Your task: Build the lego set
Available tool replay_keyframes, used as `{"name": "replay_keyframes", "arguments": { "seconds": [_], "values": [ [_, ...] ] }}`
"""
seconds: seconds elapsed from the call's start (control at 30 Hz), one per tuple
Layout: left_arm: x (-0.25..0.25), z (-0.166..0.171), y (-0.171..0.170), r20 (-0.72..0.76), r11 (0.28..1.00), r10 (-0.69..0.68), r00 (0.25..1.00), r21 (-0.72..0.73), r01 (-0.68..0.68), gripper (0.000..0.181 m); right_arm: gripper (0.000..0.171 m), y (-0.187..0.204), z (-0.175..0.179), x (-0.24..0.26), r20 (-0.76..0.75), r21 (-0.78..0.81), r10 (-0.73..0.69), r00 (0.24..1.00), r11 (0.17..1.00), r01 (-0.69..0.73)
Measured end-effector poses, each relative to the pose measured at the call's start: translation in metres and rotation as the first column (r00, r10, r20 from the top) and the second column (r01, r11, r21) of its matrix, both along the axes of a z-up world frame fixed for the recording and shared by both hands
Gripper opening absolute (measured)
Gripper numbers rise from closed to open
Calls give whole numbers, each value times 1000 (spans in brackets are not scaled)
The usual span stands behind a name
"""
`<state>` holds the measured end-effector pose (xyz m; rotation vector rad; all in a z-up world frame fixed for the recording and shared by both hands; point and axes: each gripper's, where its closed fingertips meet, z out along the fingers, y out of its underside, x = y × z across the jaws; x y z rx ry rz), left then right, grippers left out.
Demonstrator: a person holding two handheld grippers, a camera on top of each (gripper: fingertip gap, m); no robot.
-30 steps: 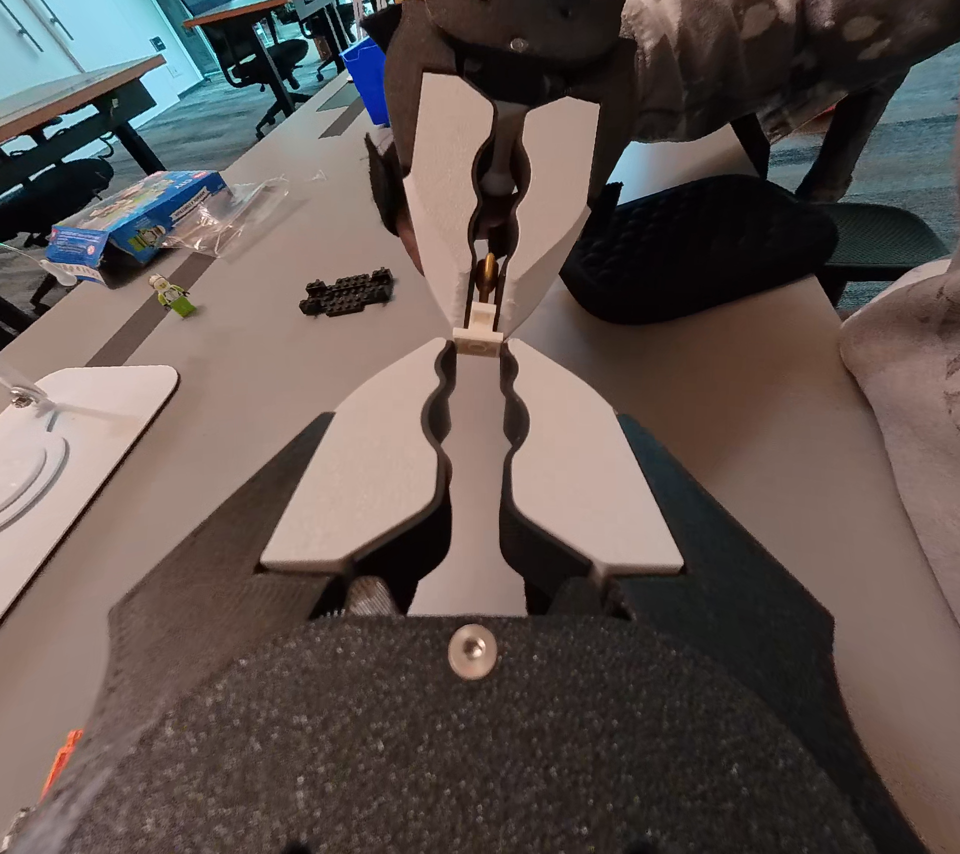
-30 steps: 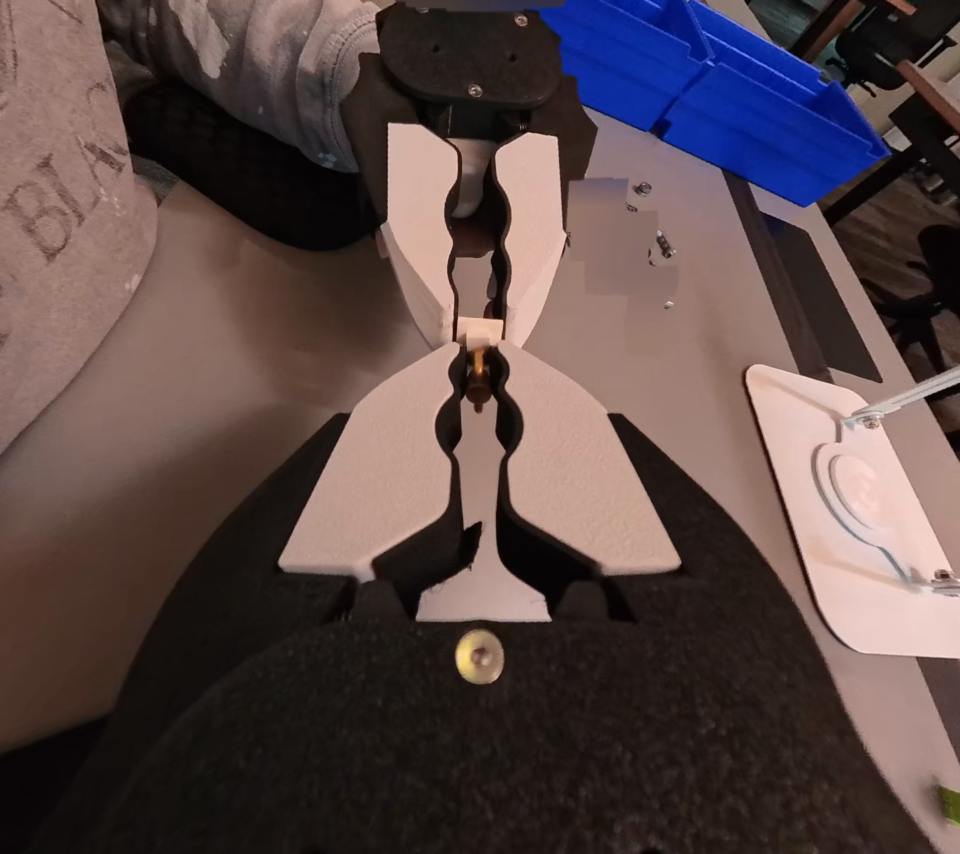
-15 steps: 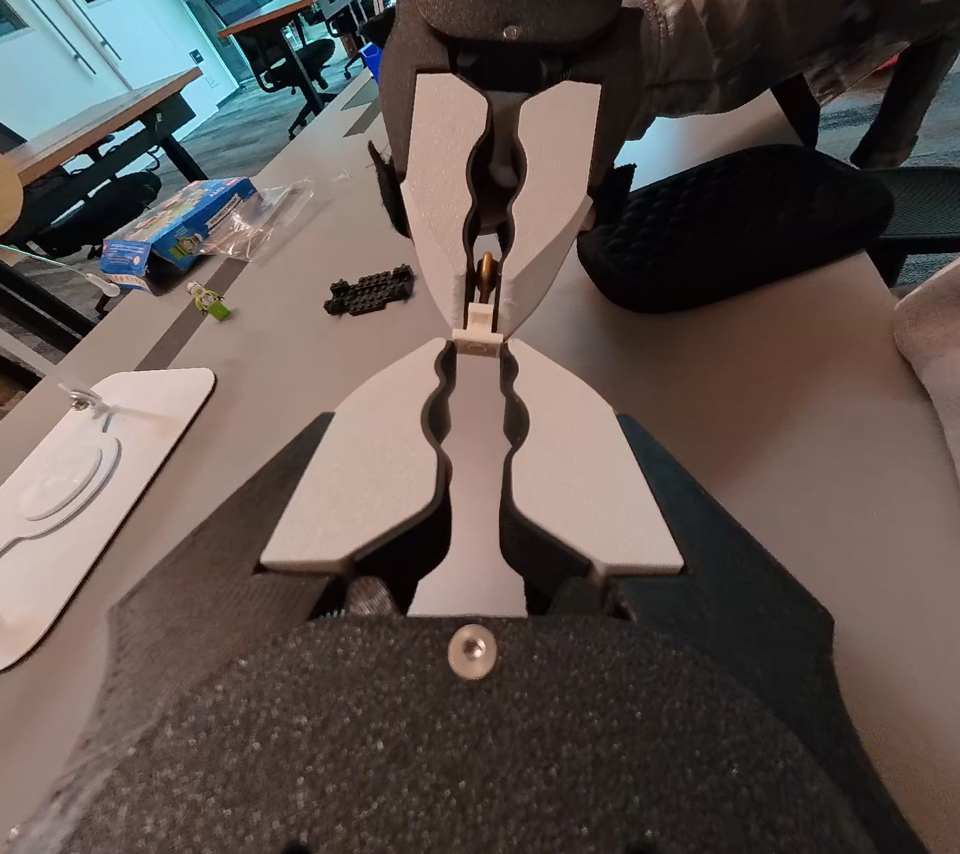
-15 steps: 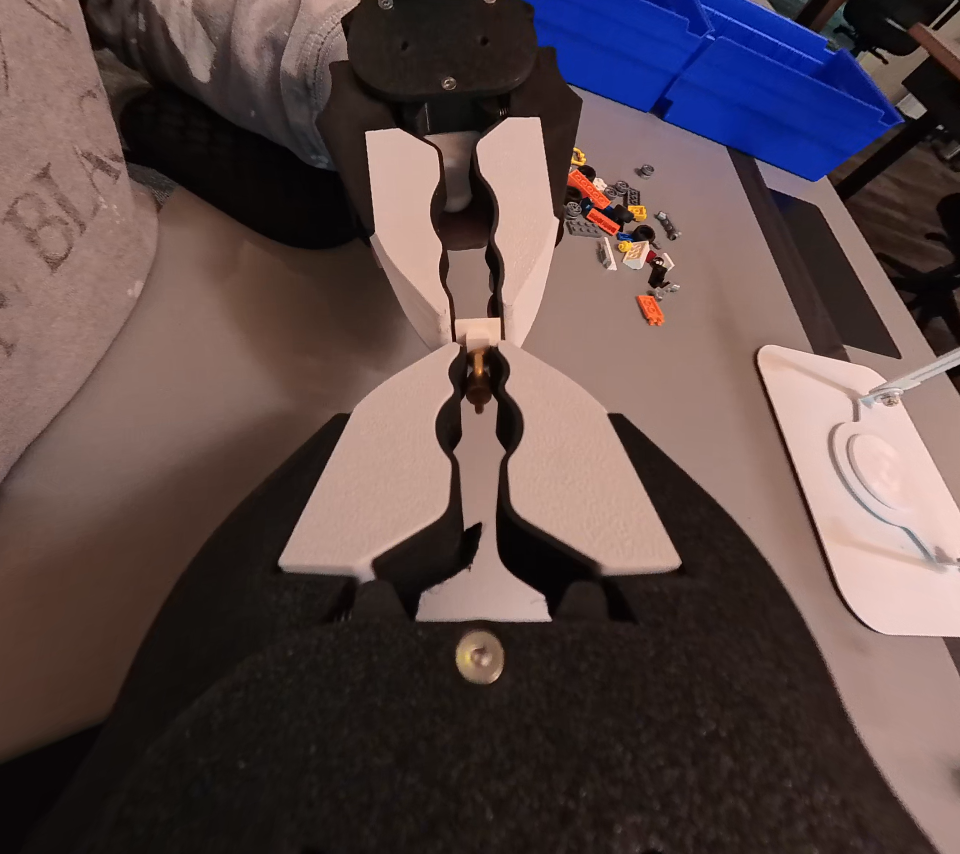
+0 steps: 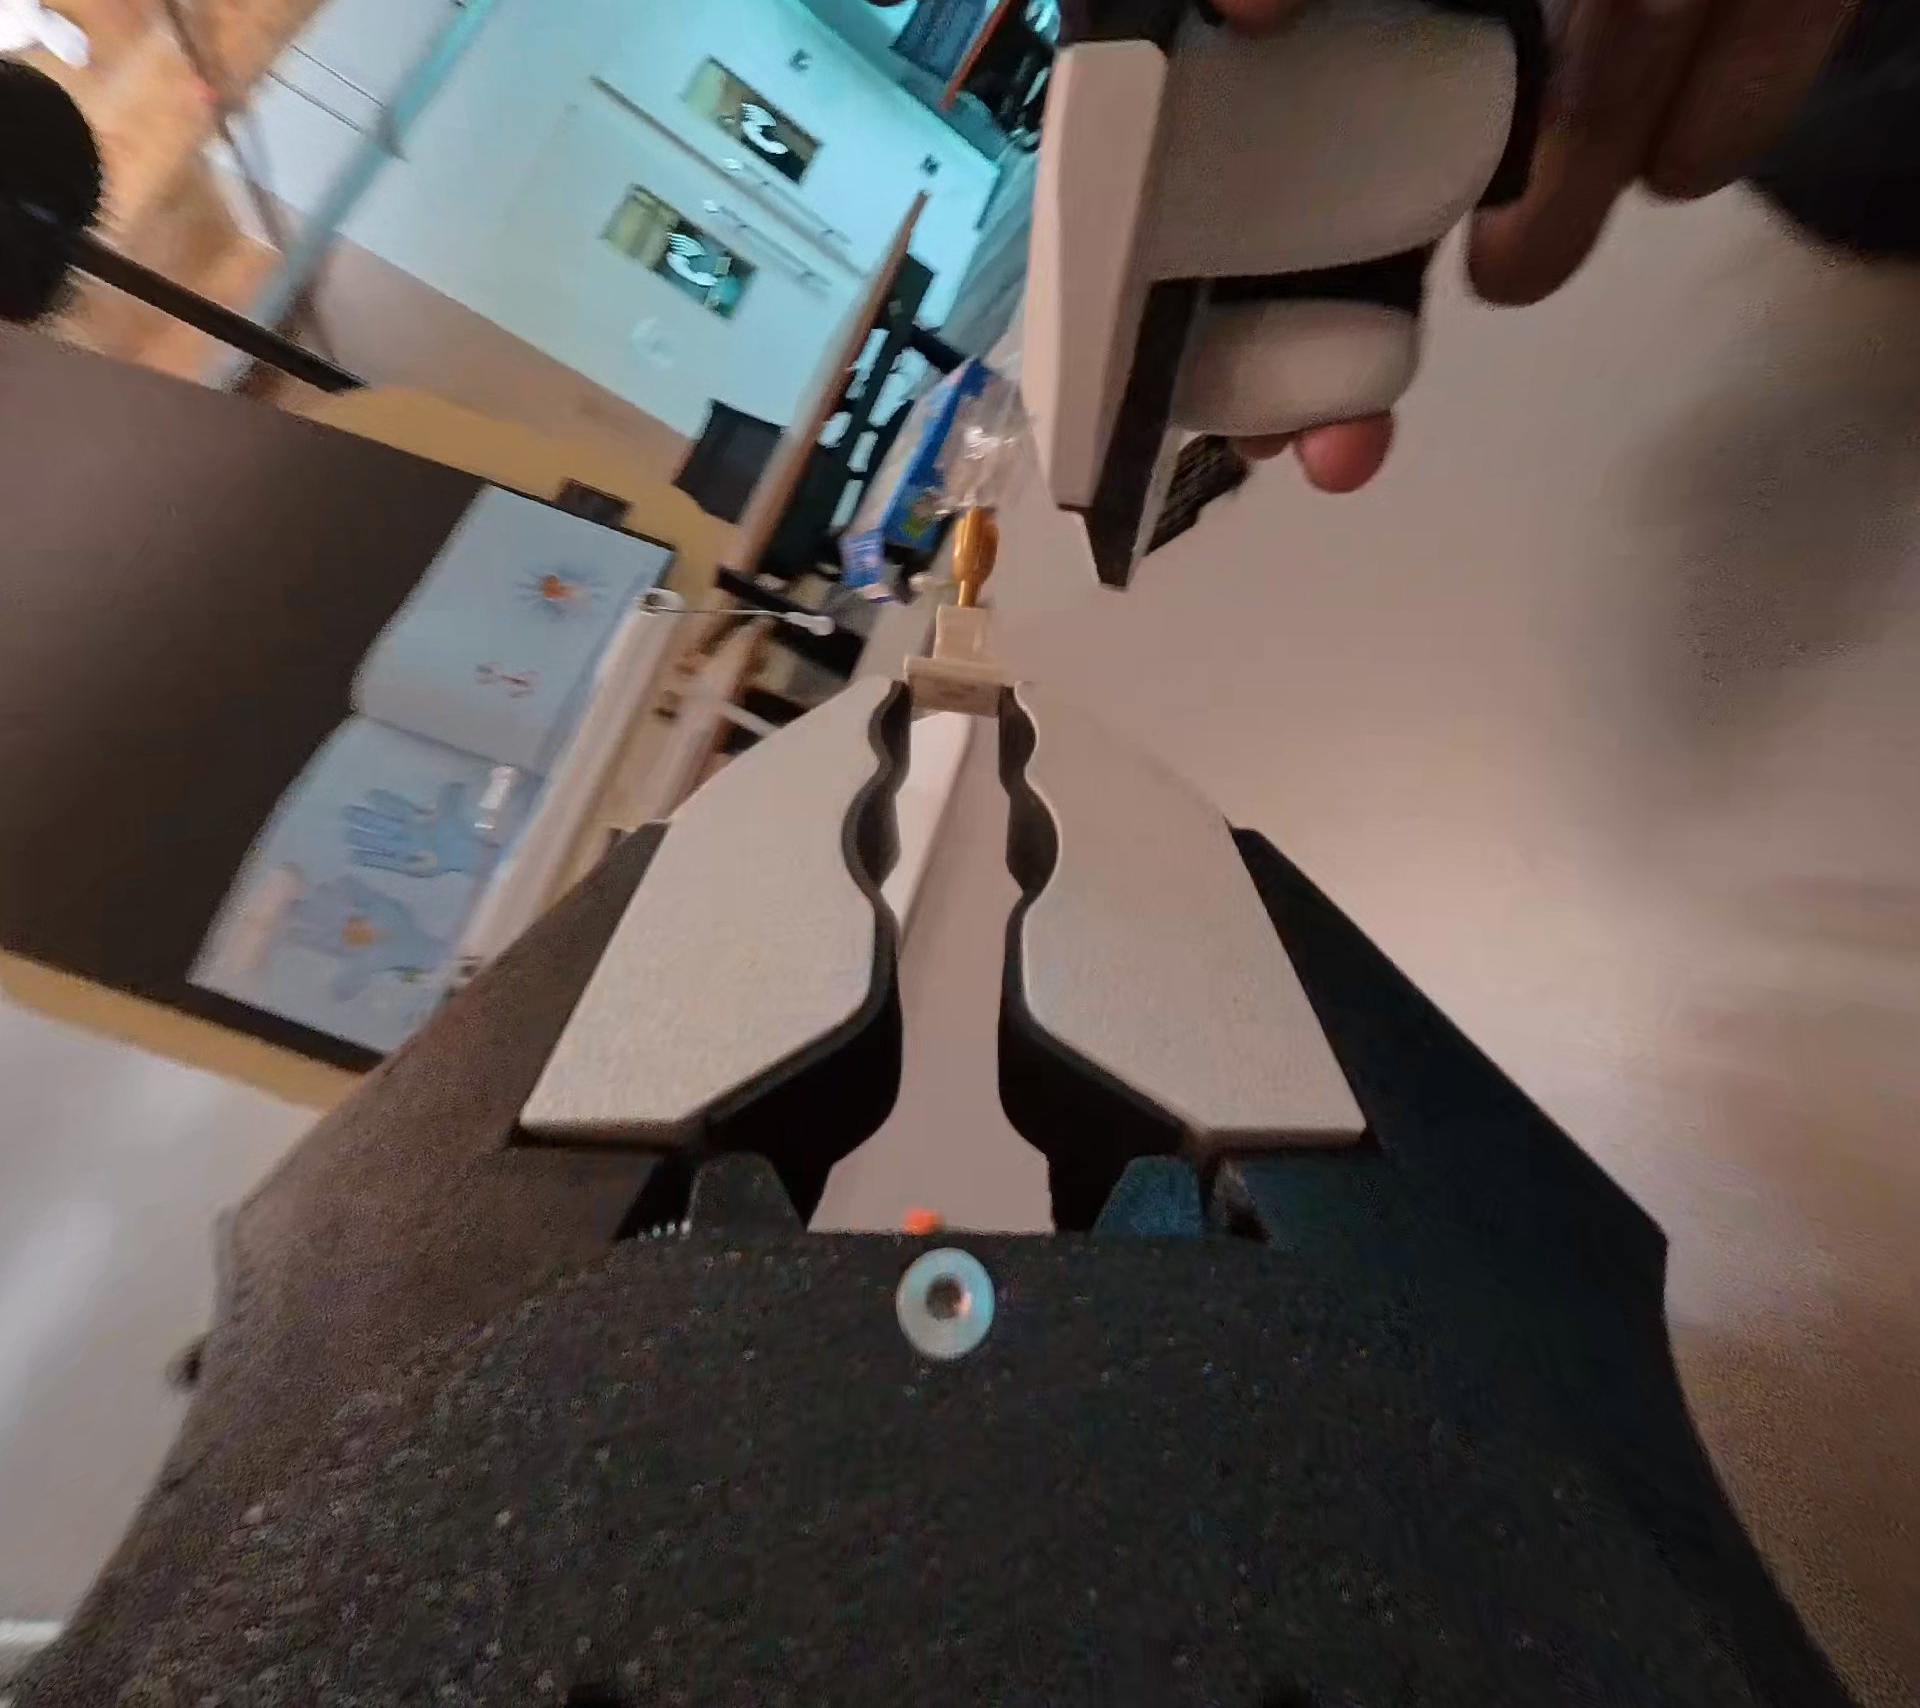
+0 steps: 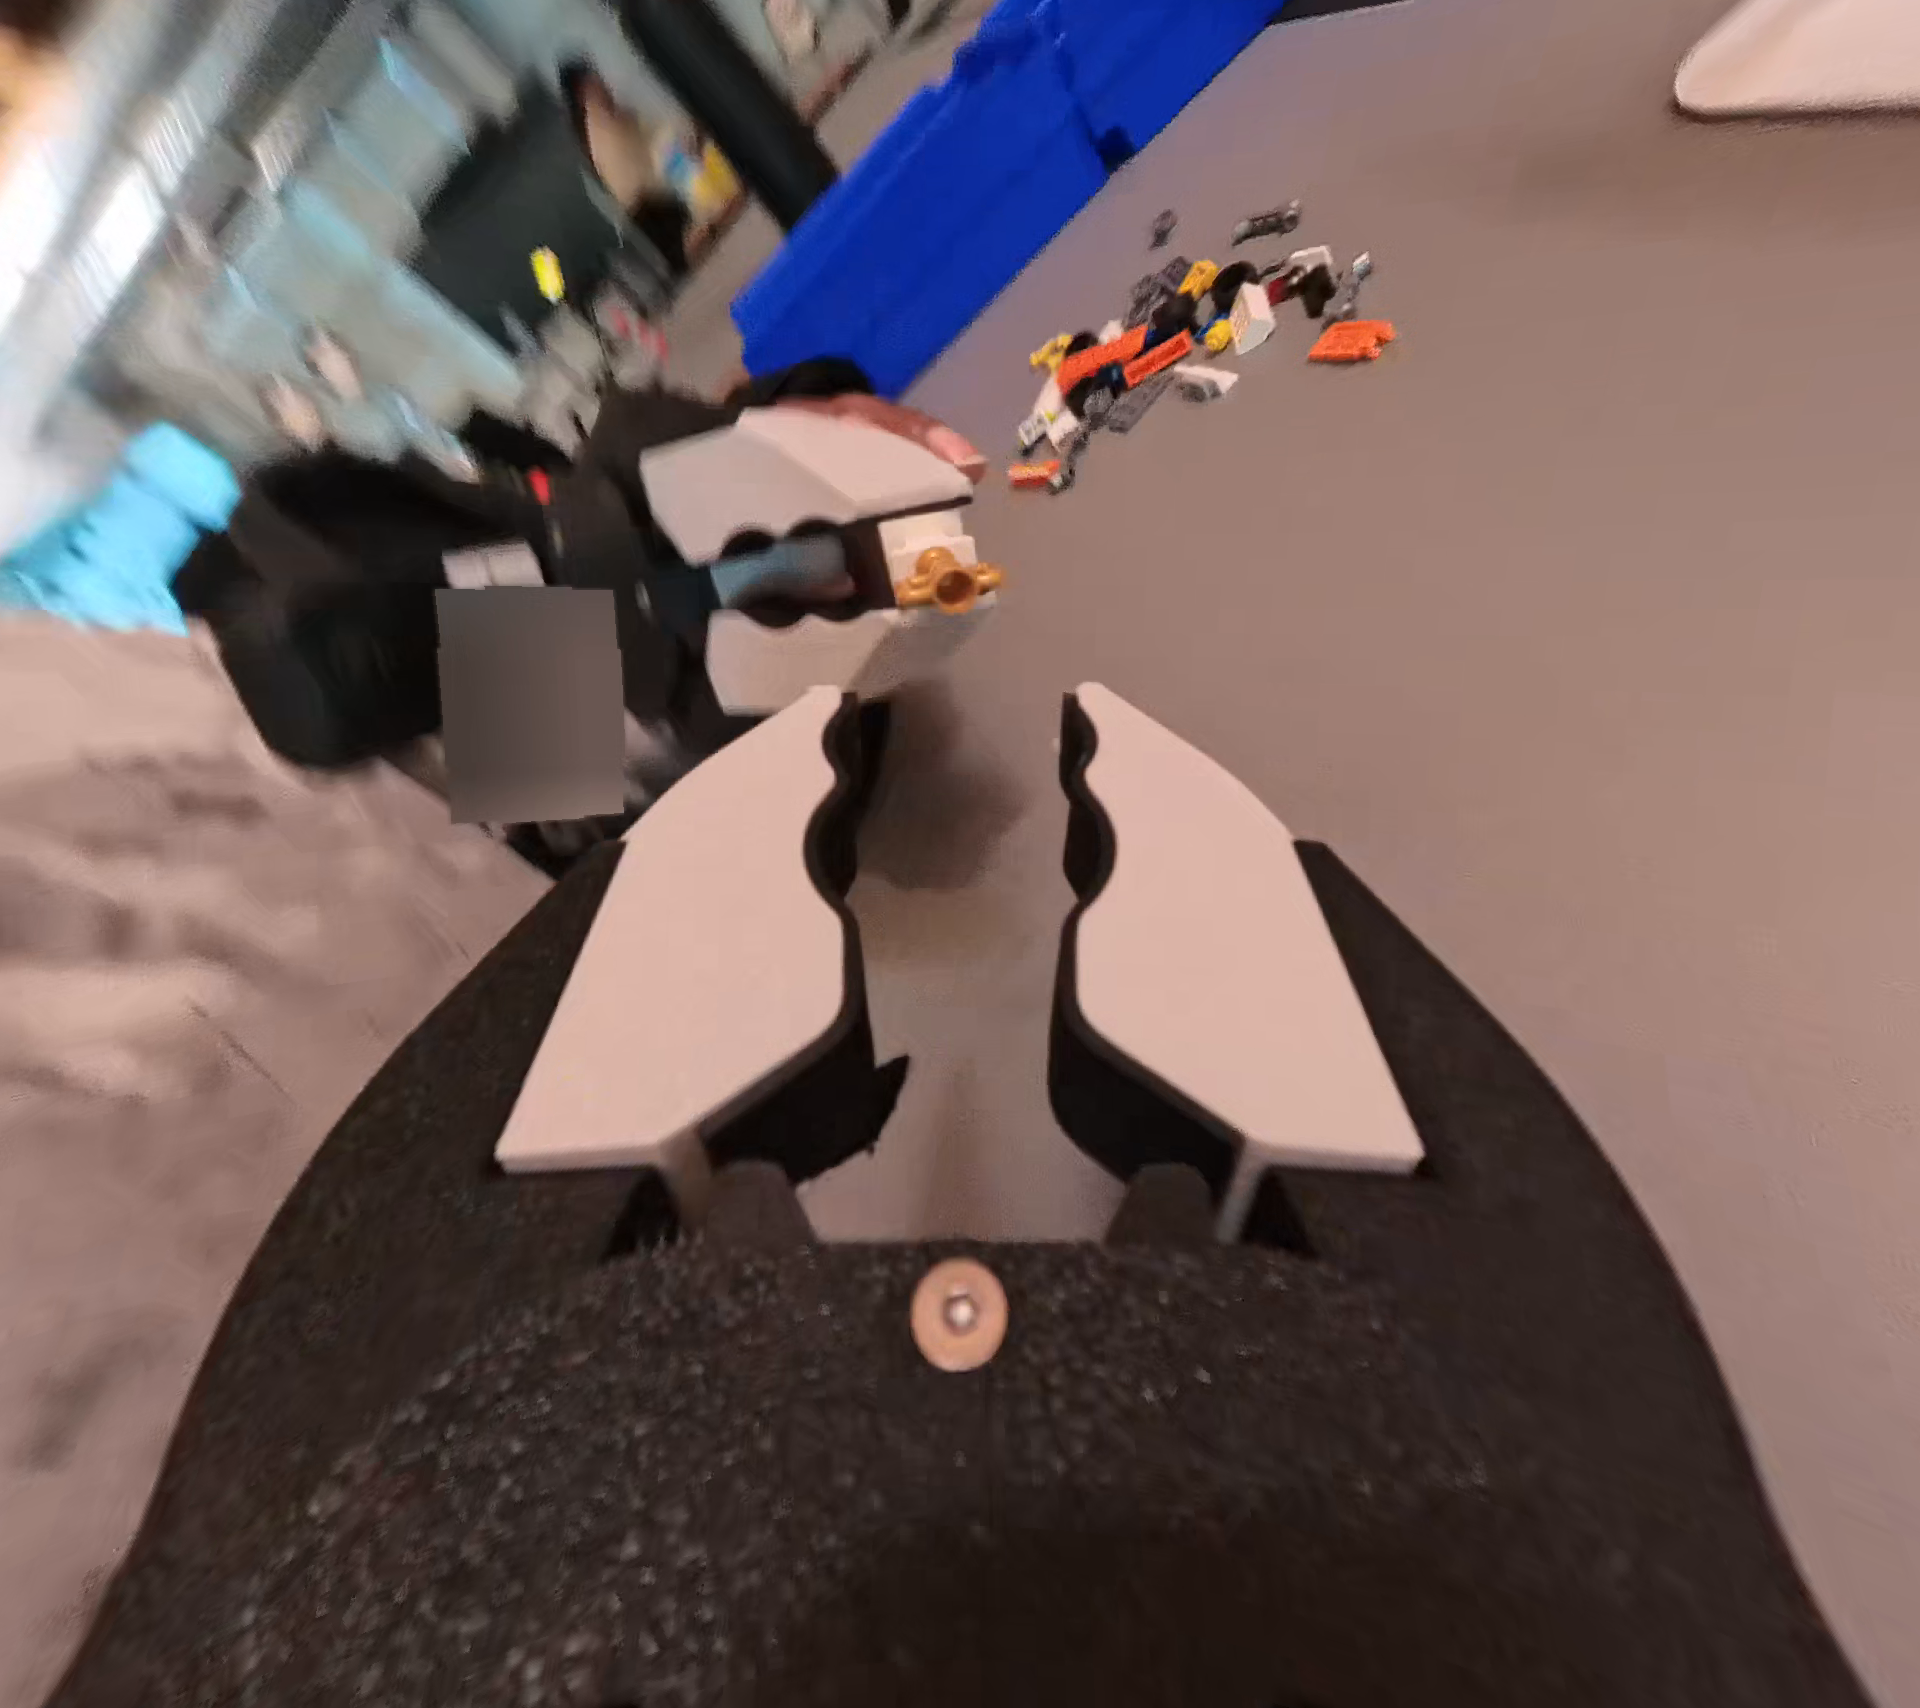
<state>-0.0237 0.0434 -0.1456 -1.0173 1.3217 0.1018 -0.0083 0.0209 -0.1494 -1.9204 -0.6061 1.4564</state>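
Note:
My left gripper (image 5: pixel 958 694) is shut on a small white Lego piece (image 5: pixel 958 679) with a gold piece (image 5: pixel 974 559) plugged into its far end. The same pair shows in the right wrist view, gold piece (image 6: pixel 943 586) sticking out of the left gripper's tip (image 6: pixel 935 562). My right gripper (image 6: pixel 961 708) is open and empty, beside and just below the left one. In the left wrist view the right gripper (image 5: pixel 1117 453) is seen from the side at the upper right, held by a hand (image 5: pixel 1558 100). Both views are rolled and blurred.
A pile of loose Lego pieces (image 6: pixel 1195 349), orange, white, black and yellow, lies on the grey table (image 6: pixel 1507 619). Blue bins (image 6: pixel 987 183) stand behind it. A white board (image 6: pixel 1829 37) is at the far right. A blue Lego box (image 5: pixel 930 463) lies far off.
The right gripper let go of the gold piece, opened and pulled away. The gold piece now stays on the white piece in the left gripper. Both grippers have rolled sharply.

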Motion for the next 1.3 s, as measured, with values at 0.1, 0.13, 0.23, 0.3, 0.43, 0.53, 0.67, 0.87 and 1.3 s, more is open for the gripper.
{"name": "replay_keyframes", "arguments": {
  "seconds": [0.1,0.13,0.23,0.3,0.43,0.53,0.67,0.87,1.3],
  "values": [
    [2,0,-1,-47,993,41,998,108,-36,16,34,4,8,-4,-162,-122,-125,979,987,106],
    [2,1,-1,-53,990,51,997,133,-44,16,33,4,12,-5,-207,-151,-143,968,982,113],
    [3,3,-3,-88,974,72,994,220,-51,16,30,8,16,-7,-244,-226,-185,952,966,130],
    [5,2,-6,-105,965,76,992,259,-46,16,27,9,18,-7,-283,-271,-190,940,956,112],
    [7,3,-7,-123,951,93,988,304,-51,16,10,10,13,-6,-284,-315,-194,939,944,99],
    [8,0,-5,-130,945,107,986,323,-60,16,10,11,9,-5,-271,-326,-184,945,941,90],
    [10,-14,0,-94,991,72,993,122,-60,31,8,20,13,6,-234,-264,-142,962,961,78],
    [9,-23,4,230,864,26,973,-495,94,15,8,105,18,92,318,268,-136,938,962,49],
    [0,-41,19,330,694,77,941,-695,187,3,8,301,-67,208,863,315,-84,497,860,-401]
  ]
}}
